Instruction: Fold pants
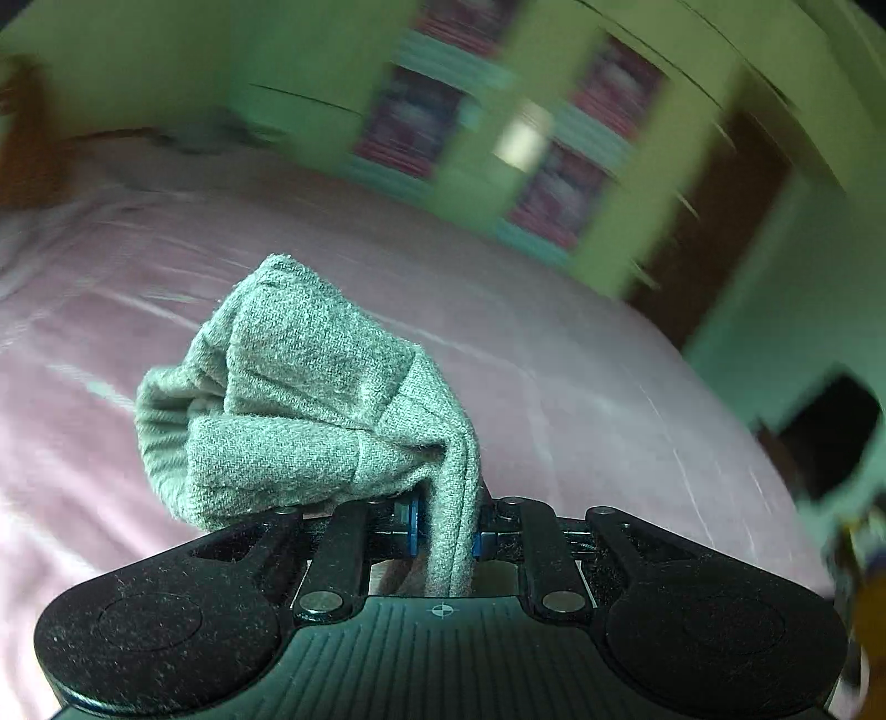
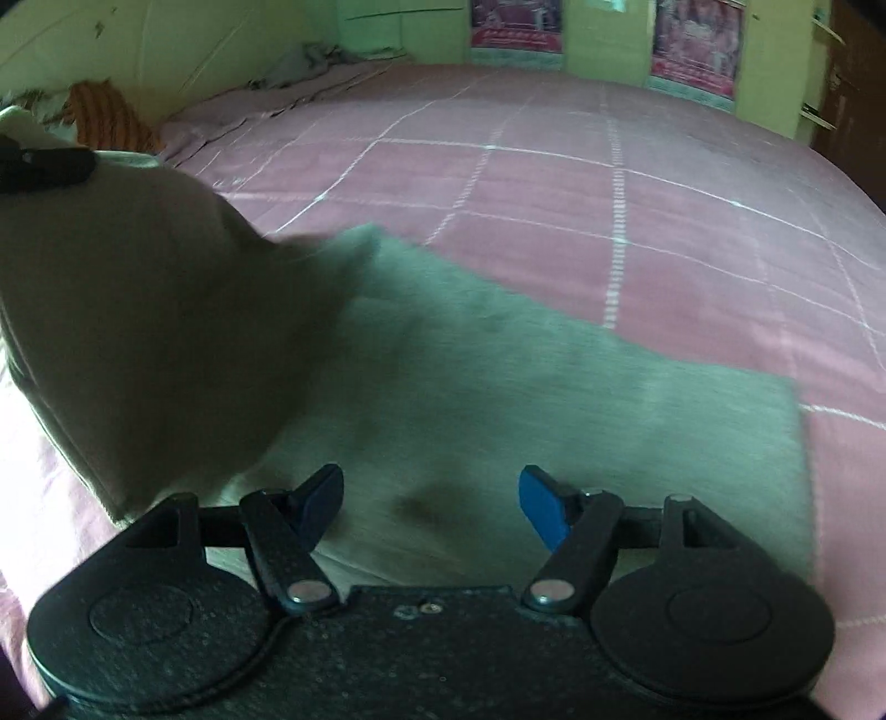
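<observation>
The pants are grey woven fabric. In the left wrist view my left gripper [image 1: 446,531] is shut on a bunched fold of the pants [image 1: 299,399], which it holds lifted above the pink bedspread [image 1: 581,399]. In the right wrist view the rest of the pants [image 2: 498,387] lie flat on the bed, and a raised flap [image 2: 138,332] rises at the left up to the left gripper [image 2: 39,166] at the frame's edge. My right gripper [image 2: 432,509] is open and empty, hovering over the flat part near its front edge.
The bed has a pink checked bedspread [image 2: 609,183] with white lines. Rumpled cloth [image 2: 105,116] and pillows lie at the far left by the green wall. Posters [image 2: 692,50] hang on the far wall. A brown door [image 1: 714,221] is at the right.
</observation>
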`<action>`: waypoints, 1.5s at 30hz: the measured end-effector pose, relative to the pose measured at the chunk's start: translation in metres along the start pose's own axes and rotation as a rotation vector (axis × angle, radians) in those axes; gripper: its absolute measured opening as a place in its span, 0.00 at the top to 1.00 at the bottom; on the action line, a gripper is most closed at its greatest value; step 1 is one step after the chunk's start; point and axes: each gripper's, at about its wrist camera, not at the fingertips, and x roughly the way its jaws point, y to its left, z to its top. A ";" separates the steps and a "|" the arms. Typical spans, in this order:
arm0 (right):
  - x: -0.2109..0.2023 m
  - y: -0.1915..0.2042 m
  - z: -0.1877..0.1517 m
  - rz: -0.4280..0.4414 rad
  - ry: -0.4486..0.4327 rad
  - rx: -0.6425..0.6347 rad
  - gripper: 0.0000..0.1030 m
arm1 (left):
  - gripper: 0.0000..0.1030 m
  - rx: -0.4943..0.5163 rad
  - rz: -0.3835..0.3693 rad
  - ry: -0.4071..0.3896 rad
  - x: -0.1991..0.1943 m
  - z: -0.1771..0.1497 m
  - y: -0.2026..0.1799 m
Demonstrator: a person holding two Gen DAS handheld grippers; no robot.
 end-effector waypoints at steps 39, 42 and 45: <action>-0.040 -0.120 -0.032 0.152 -0.023 0.433 0.21 | 0.80 -0.052 0.180 0.302 0.007 -0.043 -0.024; -0.026 -0.121 -0.024 0.165 -0.013 0.516 0.19 | 0.80 -0.155 0.159 0.315 0.008 -0.048 -0.009; -0.012 -0.124 -0.016 0.198 -0.007 0.605 0.22 | 0.80 -0.239 0.135 0.305 0.017 -0.053 0.005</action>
